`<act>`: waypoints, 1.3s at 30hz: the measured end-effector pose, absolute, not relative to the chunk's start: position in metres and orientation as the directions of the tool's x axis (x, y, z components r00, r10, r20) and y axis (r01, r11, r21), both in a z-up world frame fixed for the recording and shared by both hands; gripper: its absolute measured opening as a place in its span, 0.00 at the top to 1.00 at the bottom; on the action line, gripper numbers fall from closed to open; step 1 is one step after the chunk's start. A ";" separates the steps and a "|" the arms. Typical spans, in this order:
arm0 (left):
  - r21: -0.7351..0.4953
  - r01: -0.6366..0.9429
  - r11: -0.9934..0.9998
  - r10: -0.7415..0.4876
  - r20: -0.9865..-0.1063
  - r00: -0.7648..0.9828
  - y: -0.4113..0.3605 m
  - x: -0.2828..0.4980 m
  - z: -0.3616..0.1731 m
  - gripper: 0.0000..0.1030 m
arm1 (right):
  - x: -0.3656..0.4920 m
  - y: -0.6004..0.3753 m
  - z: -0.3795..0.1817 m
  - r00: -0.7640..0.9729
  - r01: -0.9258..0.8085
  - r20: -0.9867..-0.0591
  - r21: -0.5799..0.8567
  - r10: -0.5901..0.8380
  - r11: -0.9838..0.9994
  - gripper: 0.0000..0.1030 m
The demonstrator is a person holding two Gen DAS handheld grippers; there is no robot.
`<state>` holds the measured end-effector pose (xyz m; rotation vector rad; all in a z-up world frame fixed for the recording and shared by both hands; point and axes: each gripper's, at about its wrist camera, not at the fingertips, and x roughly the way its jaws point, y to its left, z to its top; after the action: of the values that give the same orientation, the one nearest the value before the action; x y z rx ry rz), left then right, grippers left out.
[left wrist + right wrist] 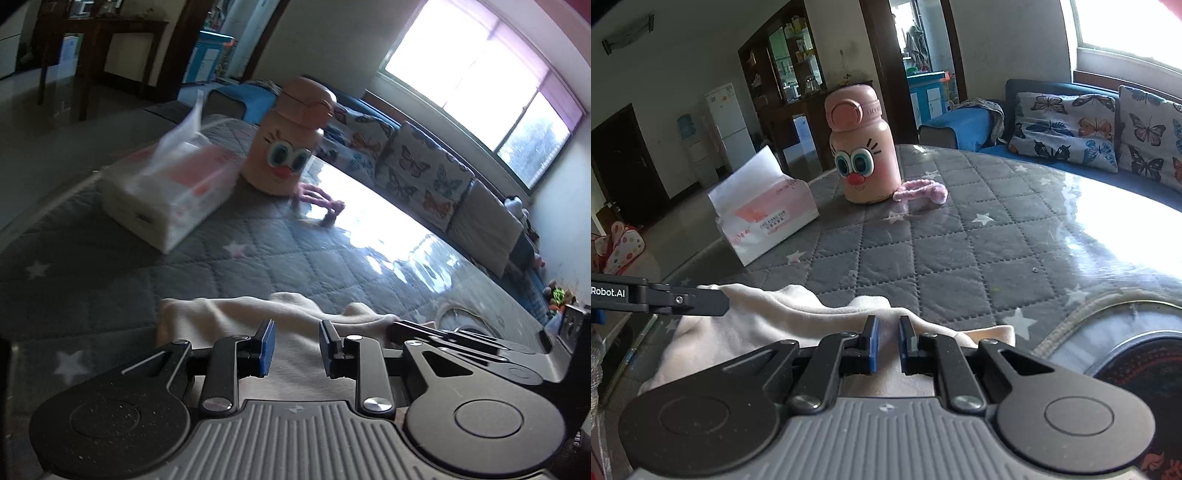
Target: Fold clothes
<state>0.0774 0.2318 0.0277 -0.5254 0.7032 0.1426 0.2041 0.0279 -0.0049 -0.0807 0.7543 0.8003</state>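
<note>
A cream cloth [229,317] lies rumpled at the near edge of a grey quilted table cover [280,254]. My left gripper [297,345] is open just above the cloth, its blue pads apart. In the right wrist view the same cream cloth [764,314] lies under my right gripper [888,343], whose blue pads stand a narrow gap apart with cloth showing between them. The left gripper's body [657,297] shows at the left edge of that view, over the cloth.
On the quilted cover [960,243] stand a tissue pack [764,218], a pink cartoon-face bottle [862,147] and a pink fuzzy strap [923,194]. A sofa with butterfly cushions [1067,125] runs behind. A round patterned object [1137,354] sits at the near right.
</note>
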 end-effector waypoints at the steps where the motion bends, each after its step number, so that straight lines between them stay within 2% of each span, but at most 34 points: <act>1: -0.409 -0.288 0.866 -0.054 -0.649 0.759 0.230 0.081 0.028 0.73 | 0.205 0.029 -0.007 0.454 -0.674 -0.642 0.205 0.618 0.709 0.89; 6: -0.396 -0.264 0.880 -0.063 -0.647 0.760 0.223 0.096 0.026 0.72 | 0.204 0.031 -0.003 0.463 -0.684 -0.619 0.206 0.635 0.700 0.88; 9: -0.390 -0.271 0.880 -0.062 -0.661 0.748 0.222 0.105 0.020 0.72 | 0.202 0.037 0.000 0.454 -0.704 -0.609 0.201 0.650 0.681 0.82; 19: -0.386 -0.284 0.878 -0.055 -0.669 0.742 0.222 0.107 0.014 0.71 | 0.201 0.045 0.000 0.440 -0.725 -0.623 0.178 0.647 0.665 0.81; 31: -0.389 -0.223 0.894 -0.090 -0.643 0.760 0.206 0.053 0.032 0.68 | 0.155 -0.012 0.023 0.404 -0.757 -0.653 0.155 0.640 0.635 0.81; 39: -0.365 -0.212 0.907 -0.091 -0.659 0.747 0.194 0.007 0.026 0.68 | 0.121 -0.043 0.007 0.413 -0.750 -0.678 0.125 0.608 0.649 0.80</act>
<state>0.0070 0.1944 0.0264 -0.4405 0.7310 0.0686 0.1207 -0.0425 0.0066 -0.2109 0.7575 0.8618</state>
